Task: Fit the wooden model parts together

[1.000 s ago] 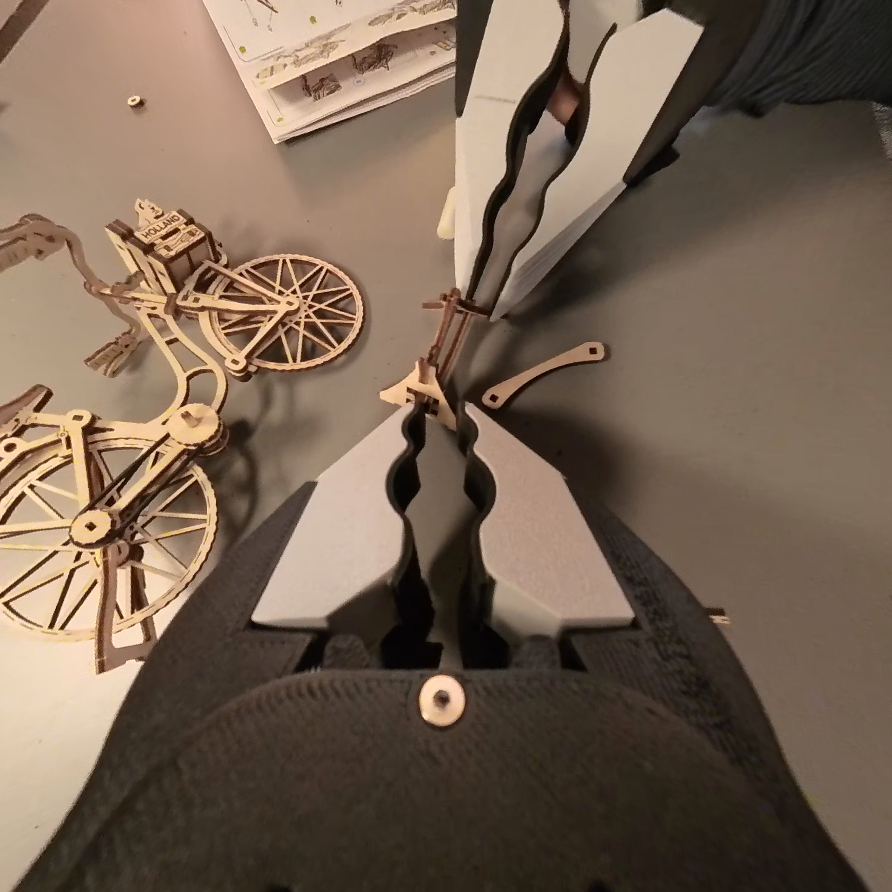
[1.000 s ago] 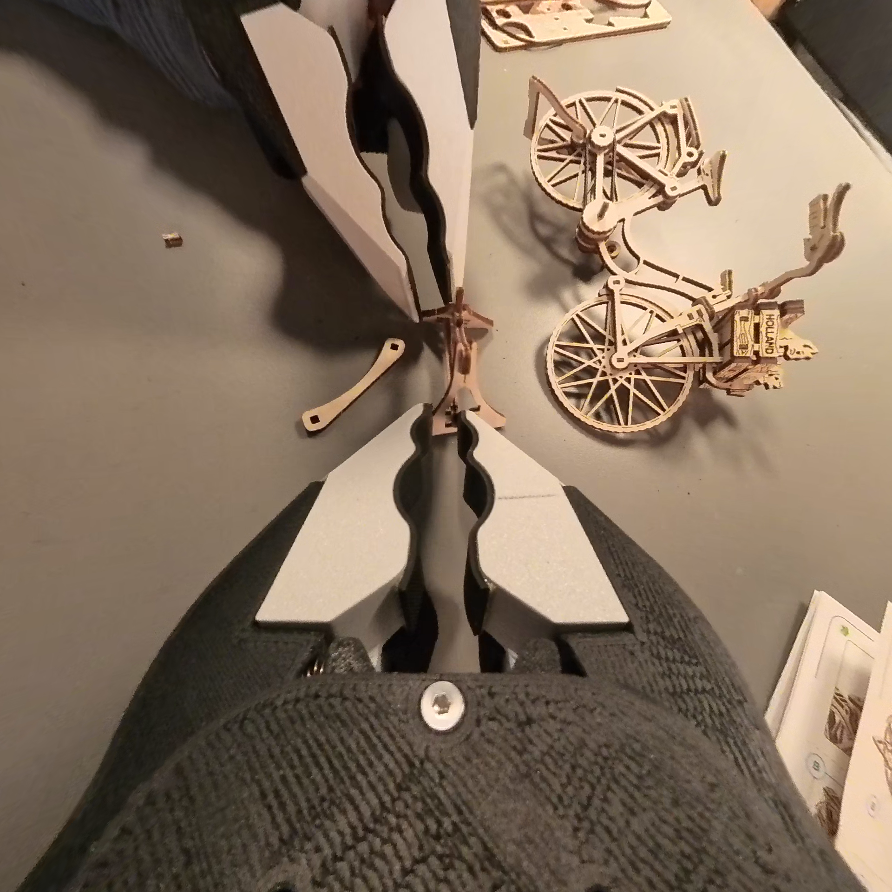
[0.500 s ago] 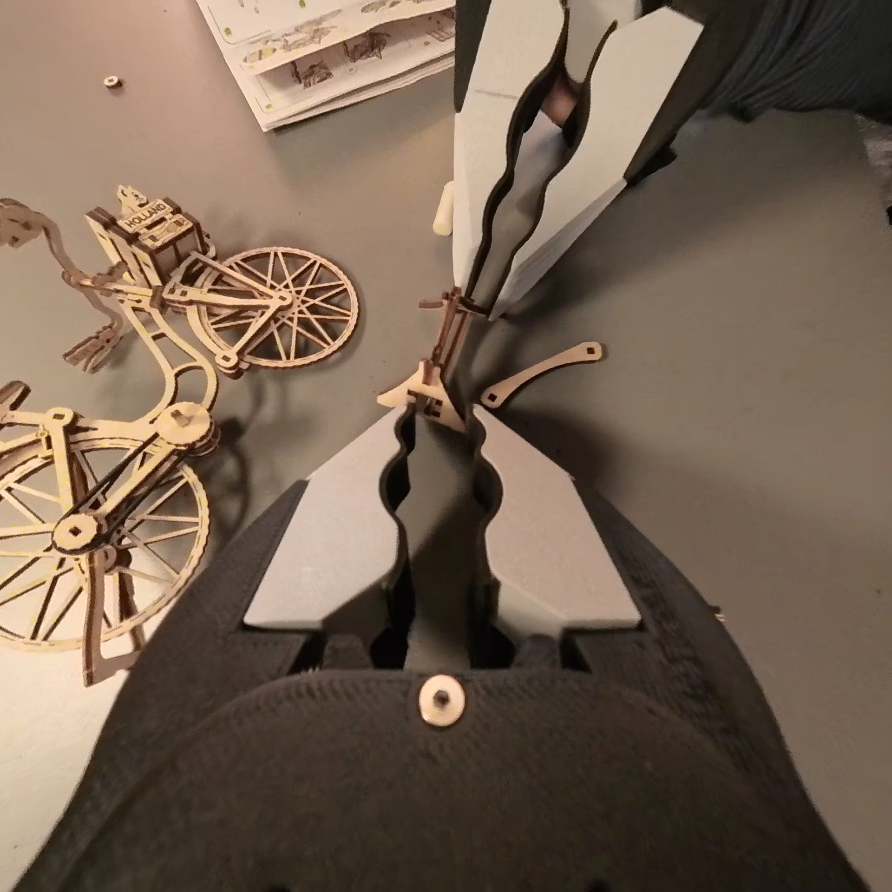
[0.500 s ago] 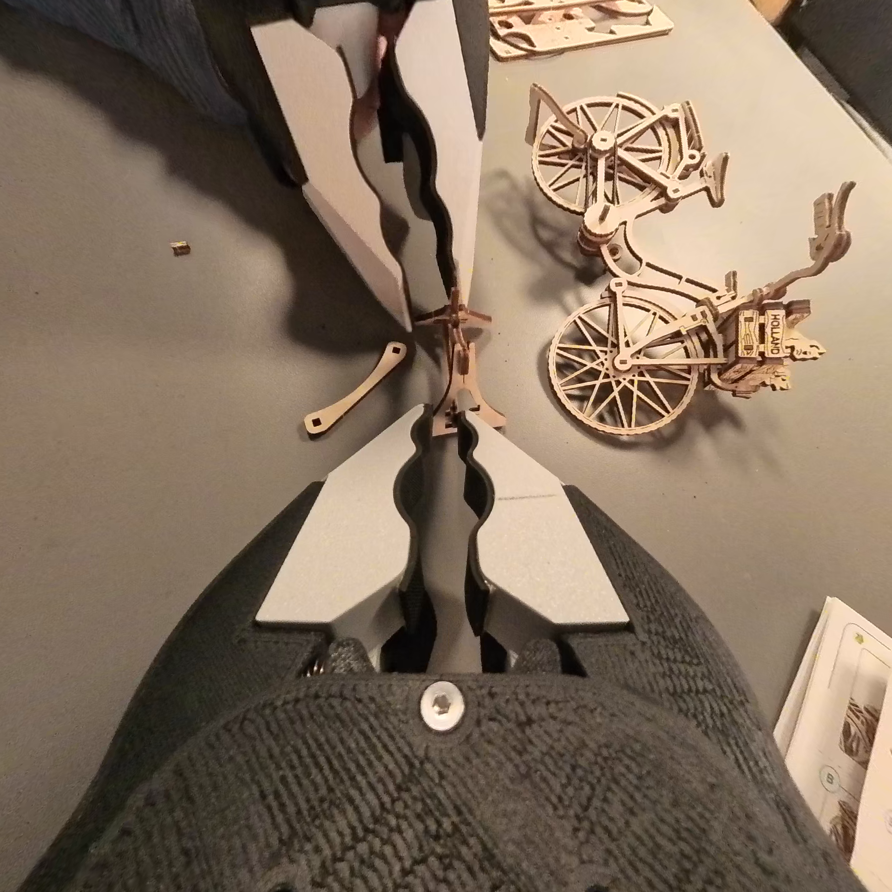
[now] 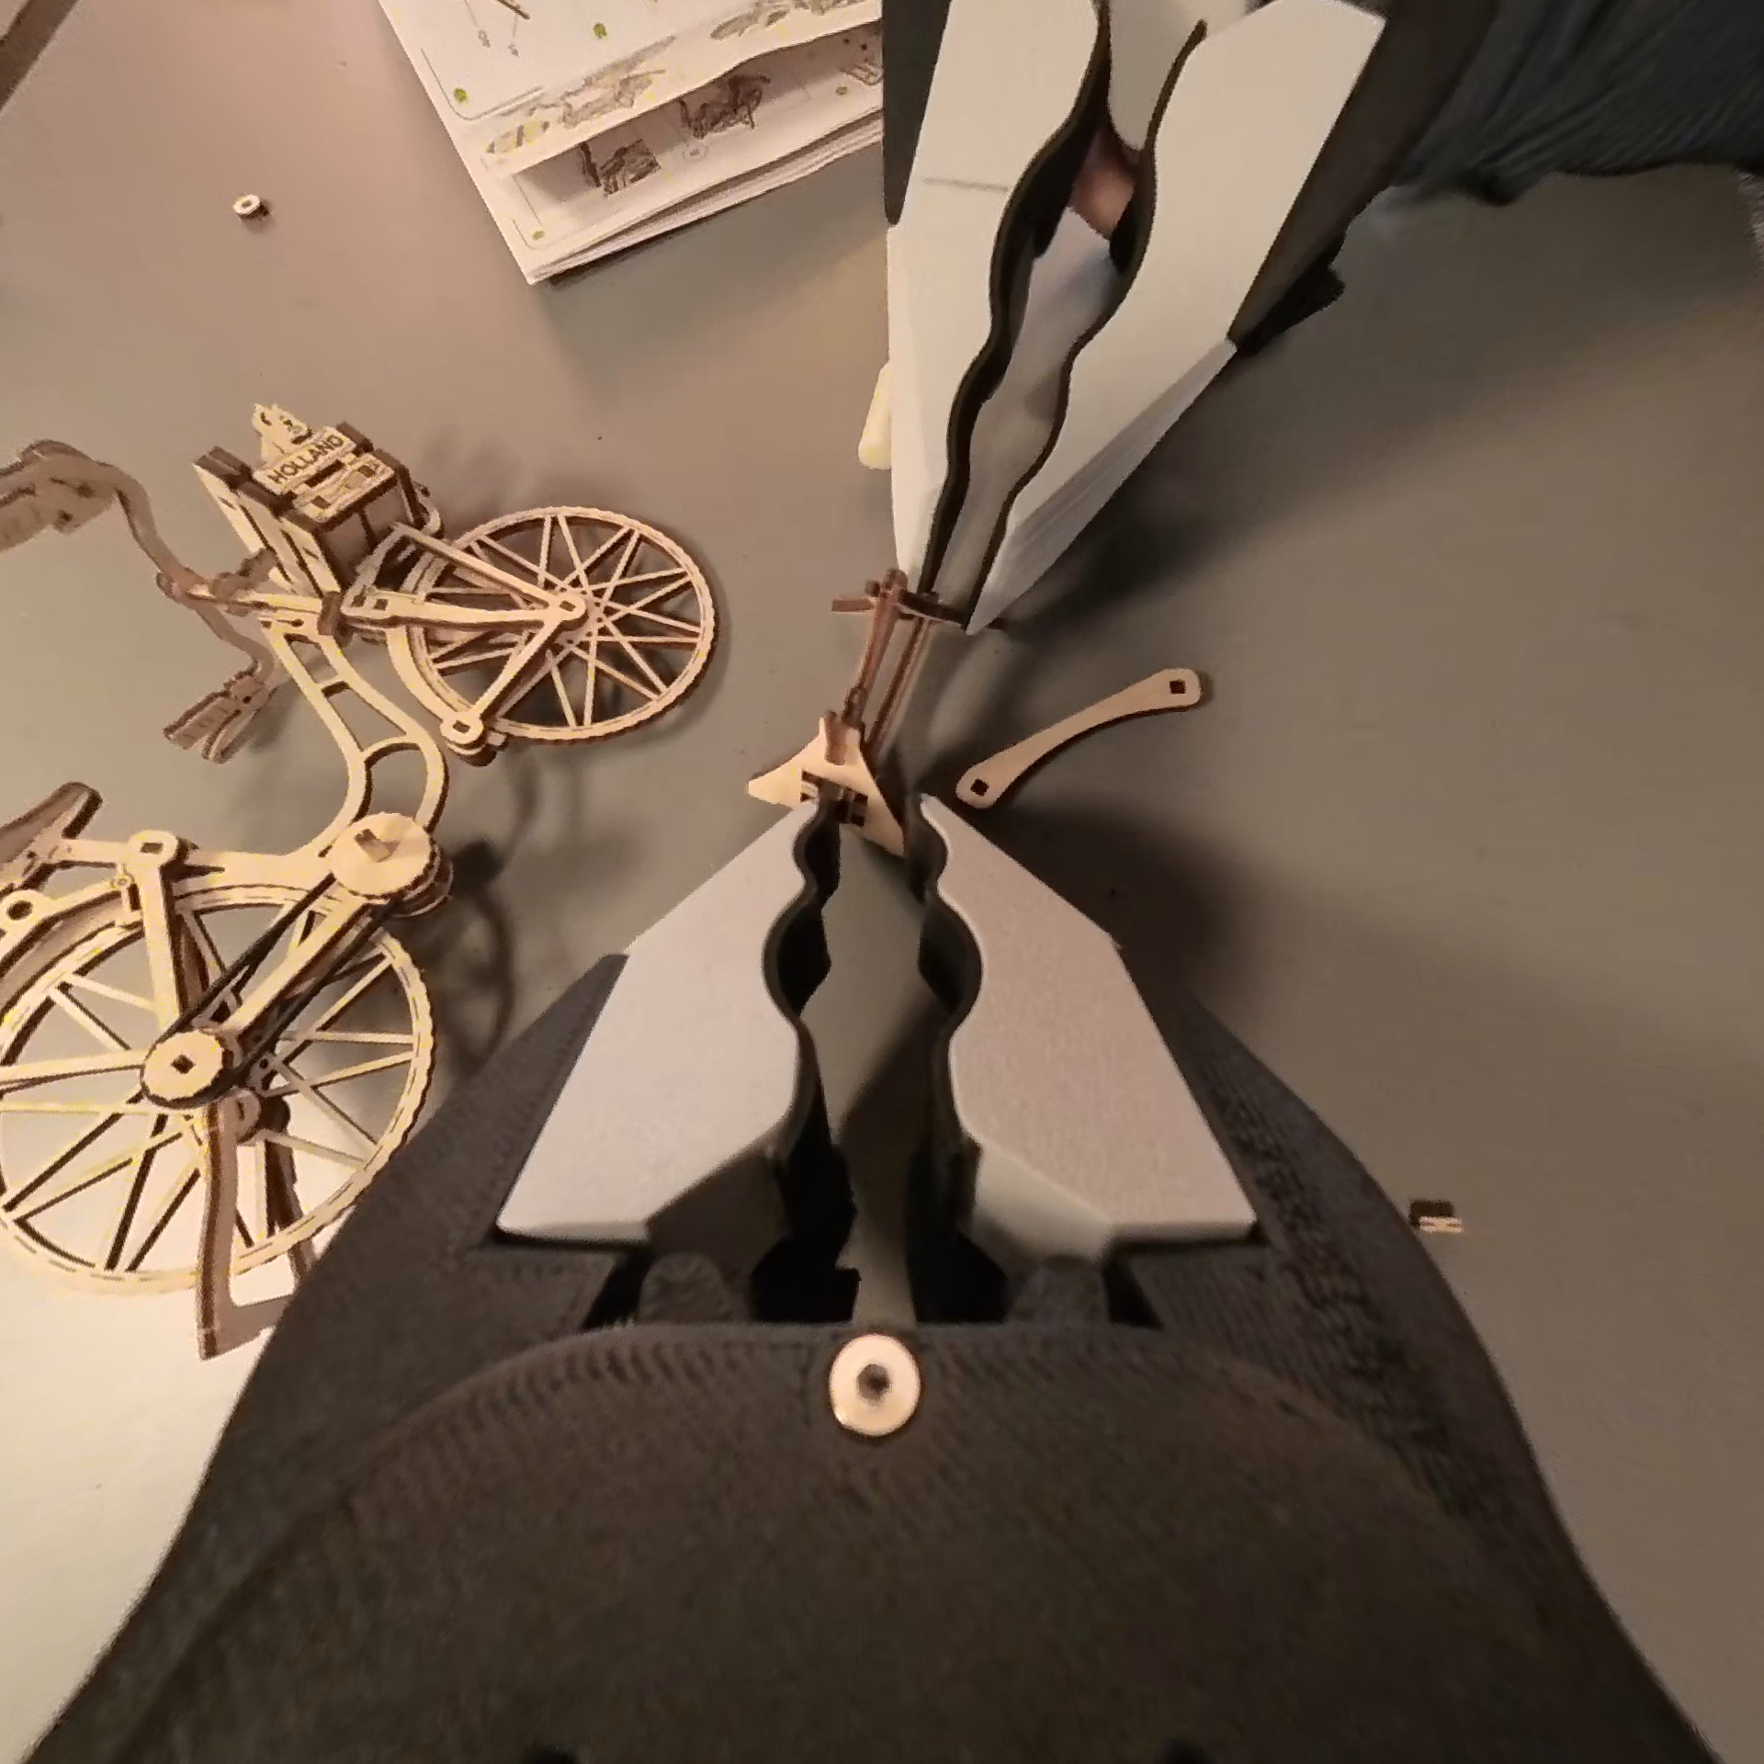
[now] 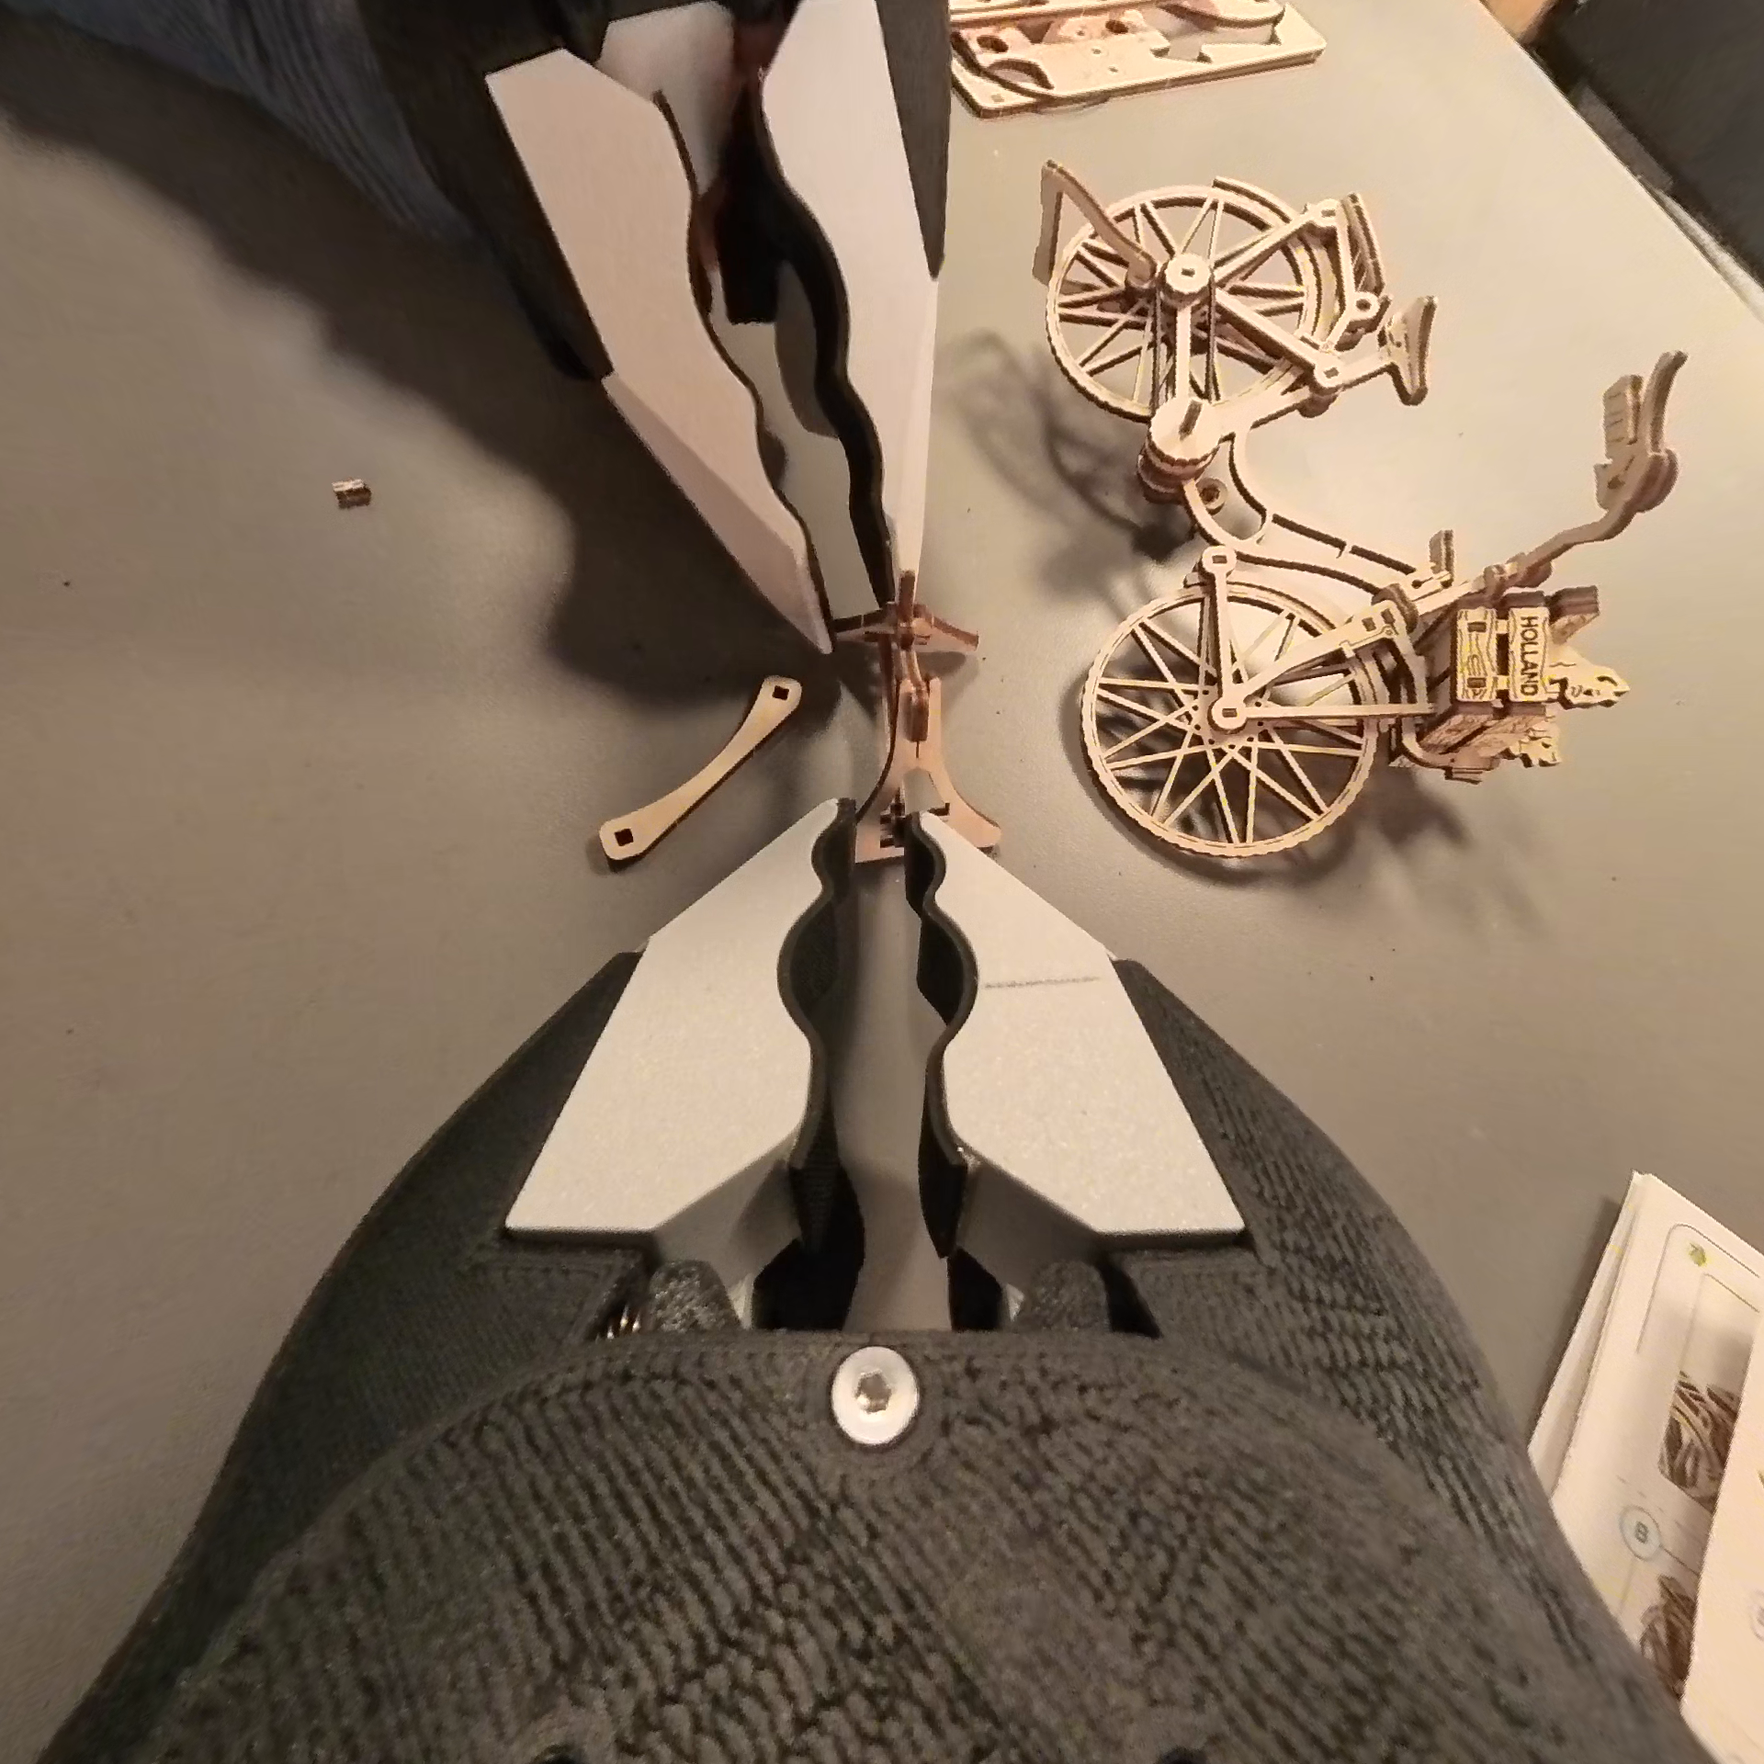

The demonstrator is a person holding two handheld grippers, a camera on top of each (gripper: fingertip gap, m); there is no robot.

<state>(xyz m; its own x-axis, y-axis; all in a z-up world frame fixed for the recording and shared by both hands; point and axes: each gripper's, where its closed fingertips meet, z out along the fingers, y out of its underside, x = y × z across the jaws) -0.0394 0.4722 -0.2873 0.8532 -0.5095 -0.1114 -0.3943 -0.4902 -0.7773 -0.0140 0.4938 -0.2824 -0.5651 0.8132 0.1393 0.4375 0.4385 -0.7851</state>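
A small wooden sub-assembly point(image 5: 883, 668), a slim post with a flared foot and short cross pieces, hangs just above the grey table between my two grippers, which face each other. My left gripper point(image 5: 864, 821) is shut on one end of it. My right gripper point(image 6: 880, 829) is shut on the other end point(image 6: 912, 706). The right gripper point(image 5: 950, 606) shows opposite in the left wrist view, and the left gripper point(image 6: 859, 620) shows opposite in the right wrist view. A loose curved wooden strip point(image 5: 1079, 730) lies on the table beside the assembly, also in the right wrist view point(image 6: 702, 759).
A largely built wooden bicycle model point(image 5: 334, 668) point(image 6: 1336, 620) lies on its side nearby. An instruction booklet point(image 5: 649, 124) point(image 6: 1670, 1432) and a sheet of wooden parts point(image 6: 1136, 48) lie at the table edges. Tiny wooden bits point(image 5: 1437, 1220) point(image 6: 351, 493) are scattered about. A dark sleeve point(image 5: 1575, 86) is behind the right gripper. Spacing between my two grippers at the tips: around 4 cm.
My left gripper's jaws stand slightly wider than a second ago, still around the assembly's end. The right gripper's grip is unchanged. The assembly stays between the two grippers.
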